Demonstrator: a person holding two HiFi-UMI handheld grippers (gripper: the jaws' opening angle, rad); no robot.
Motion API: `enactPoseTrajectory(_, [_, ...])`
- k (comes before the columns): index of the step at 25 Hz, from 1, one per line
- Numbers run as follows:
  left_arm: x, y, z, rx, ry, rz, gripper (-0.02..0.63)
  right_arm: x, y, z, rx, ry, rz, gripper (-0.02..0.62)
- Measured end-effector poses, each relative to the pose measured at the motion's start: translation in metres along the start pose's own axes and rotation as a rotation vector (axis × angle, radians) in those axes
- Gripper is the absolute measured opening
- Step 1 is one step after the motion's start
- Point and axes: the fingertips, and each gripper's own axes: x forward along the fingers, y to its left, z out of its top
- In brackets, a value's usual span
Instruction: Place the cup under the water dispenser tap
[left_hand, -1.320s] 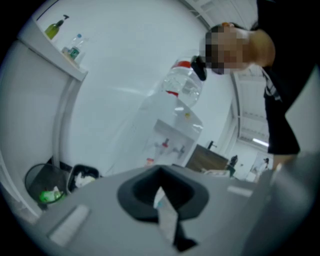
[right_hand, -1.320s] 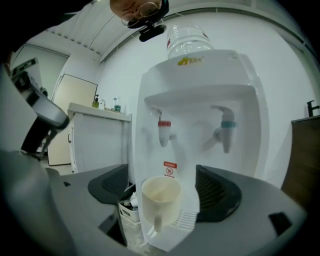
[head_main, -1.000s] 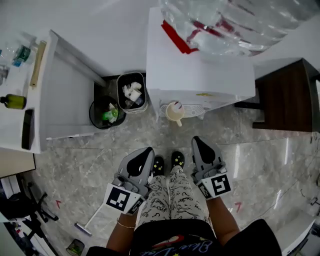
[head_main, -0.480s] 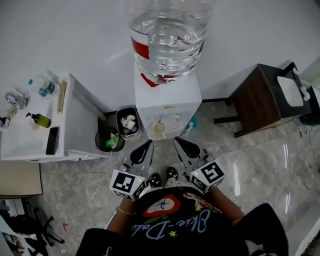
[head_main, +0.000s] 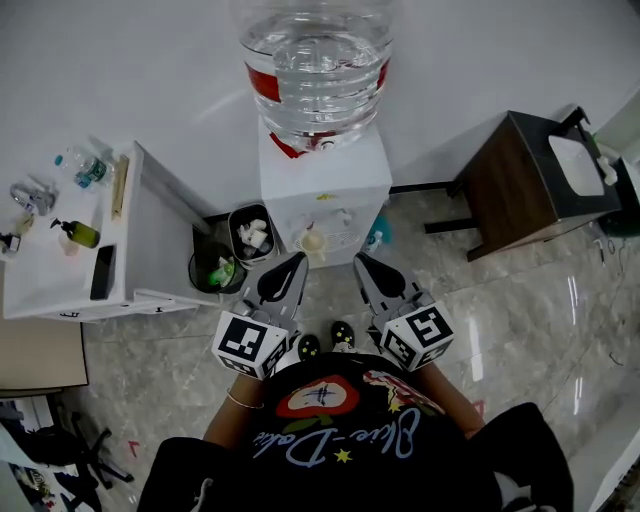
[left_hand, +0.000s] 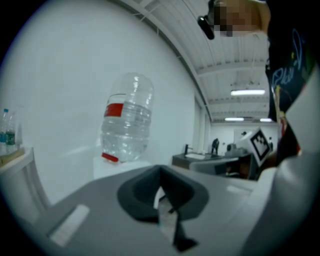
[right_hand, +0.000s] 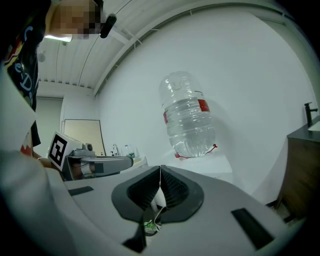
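Observation:
A cream cup stands on the drip tray under the taps of the white water dispenser, which carries a large clear bottle. My left gripper and right gripper hover side by side in front of the dispenser, apart from the cup, both shut with nothing between the jaws. In the left gripper view the shut left gripper points level toward the bottle. From the right gripper view, the shut right gripper faces the bottle.
Two waste bins stand left of the dispenser. A white counter with bottles and a dark phone lies farther left. A dark wooden cabinet stands at the right. The person's shoes rest on the marble floor.
Both grippers have risen together, still shut, and the head view has pulled up and back from the dispenser. The cup has stayed under the taps.

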Motion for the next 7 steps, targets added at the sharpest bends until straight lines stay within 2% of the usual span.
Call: enactPoseTrajectory(7, [0.0043,-0.0014,0.0005,0.026,0.014,-0.002,-0.012,0.0003,-0.0030,0.0017,0.000,-0.012,0.007,0.012])
